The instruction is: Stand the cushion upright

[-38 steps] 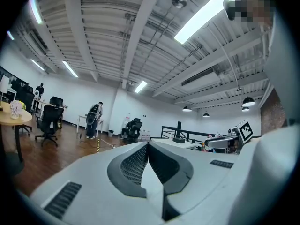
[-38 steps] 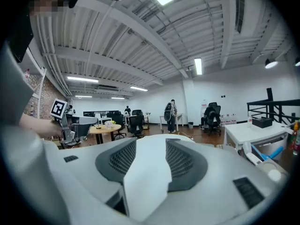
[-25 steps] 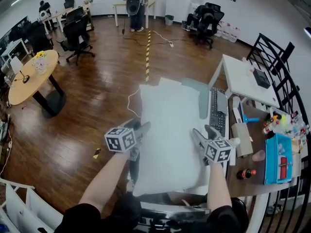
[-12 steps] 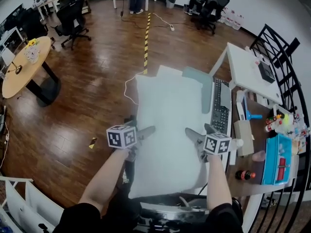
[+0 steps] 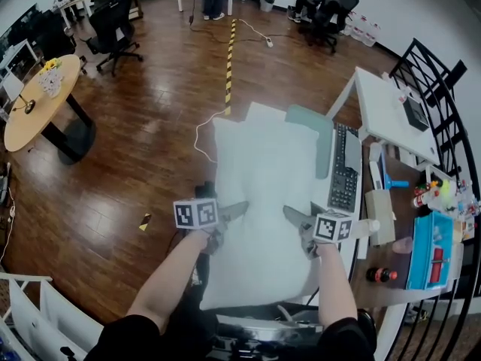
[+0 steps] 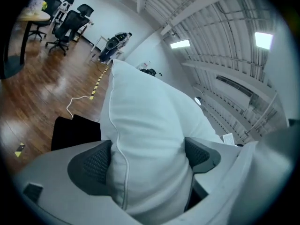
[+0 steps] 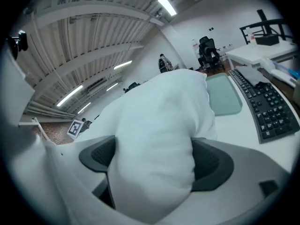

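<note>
A big white cushion point(image 5: 263, 201) lies lengthwise in front of me, its far end toward the floor beyond. In the head view my left gripper point(image 5: 231, 215) sits at the cushion's left edge and my right gripper point(image 5: 297, 224) at its right edge, both near the end closest to me. In the left gripper view the cushion point(image 6: 145, 116) fills the wide gap of the left gripper point(image 6: 147, 161), both pads pressed into it. In the right gripper view the cushion point(image 7: 159, 111) bulges between the pads of the right gripper point(image 7: 154, 161), whose jaws are closing on it.
A keyboard point(image 5: 346, 168) and a teal mat point(image 5: 319, 130) lie on the white desk point(image 5: 391, 115) right of the cushion. A blue box point(image 5: 430, 247) and a small bottle point(image 5: 379, 274) sit further right. A round wooden table point(image 5: 37, 100) and office chairs point(image 5: 113, 28) stand on the wood floor at left.
Both grippers have sunk and drawn in over the near part of the cushion, rolling as they went. Their jaws stand wider around it than before.
</note>
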Motion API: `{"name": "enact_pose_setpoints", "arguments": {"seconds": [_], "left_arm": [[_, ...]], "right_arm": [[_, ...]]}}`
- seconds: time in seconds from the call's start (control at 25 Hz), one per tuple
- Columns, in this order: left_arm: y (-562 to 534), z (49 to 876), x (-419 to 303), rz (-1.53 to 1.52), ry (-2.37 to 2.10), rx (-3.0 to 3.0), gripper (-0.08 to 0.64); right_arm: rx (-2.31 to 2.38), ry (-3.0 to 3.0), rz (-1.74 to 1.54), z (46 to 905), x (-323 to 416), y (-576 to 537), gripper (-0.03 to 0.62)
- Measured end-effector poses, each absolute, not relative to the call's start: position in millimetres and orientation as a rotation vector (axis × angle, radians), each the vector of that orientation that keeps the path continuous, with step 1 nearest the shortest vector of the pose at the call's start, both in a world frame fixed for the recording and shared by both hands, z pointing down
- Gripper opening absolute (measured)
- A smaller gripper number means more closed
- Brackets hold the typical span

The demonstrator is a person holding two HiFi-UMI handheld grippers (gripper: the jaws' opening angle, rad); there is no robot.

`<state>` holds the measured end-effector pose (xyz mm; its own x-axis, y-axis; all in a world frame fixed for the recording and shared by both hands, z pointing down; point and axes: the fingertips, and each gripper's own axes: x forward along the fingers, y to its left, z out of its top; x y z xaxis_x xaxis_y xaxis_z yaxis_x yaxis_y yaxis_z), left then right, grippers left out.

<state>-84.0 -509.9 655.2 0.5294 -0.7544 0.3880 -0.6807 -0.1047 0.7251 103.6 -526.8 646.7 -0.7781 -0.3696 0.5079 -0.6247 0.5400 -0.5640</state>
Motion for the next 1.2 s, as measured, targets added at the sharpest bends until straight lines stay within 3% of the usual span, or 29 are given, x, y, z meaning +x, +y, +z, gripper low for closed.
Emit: {"name": "enact_pose_setpoints", "arguments": {"seconds": [0.08, 0.2, 0.36, 0.84, 1.2], "left_arm": [[-508, 650, -81, -0.132, -1.144, 1.837, 0.489], [-505, 634, -71, -0.14, -1.141, 1.917, 0.394], [-499, 610, -62, -0.159, -1.124, 2.014, 0.331], [-466, 483, -65, -0.267, -1.012, 2.319, 0.321], [-432, 428, -32, -0.258, -0.667, 2.514, 0.321]], "right_arm": [[0.796, -2.493, 1.081, 637, 96, -522, 0.471], [0.775, -2.529, 1.053, 622, 85, -515, 0.418], [0.785, -2.55, 1.004, 603, 81, -506, 0.378], [0.983, -2.725, 0.787, 485, 77, -456, 0.364], [1.389, -2.687, 0.654, 424, 97, -383, 0.364]]}}
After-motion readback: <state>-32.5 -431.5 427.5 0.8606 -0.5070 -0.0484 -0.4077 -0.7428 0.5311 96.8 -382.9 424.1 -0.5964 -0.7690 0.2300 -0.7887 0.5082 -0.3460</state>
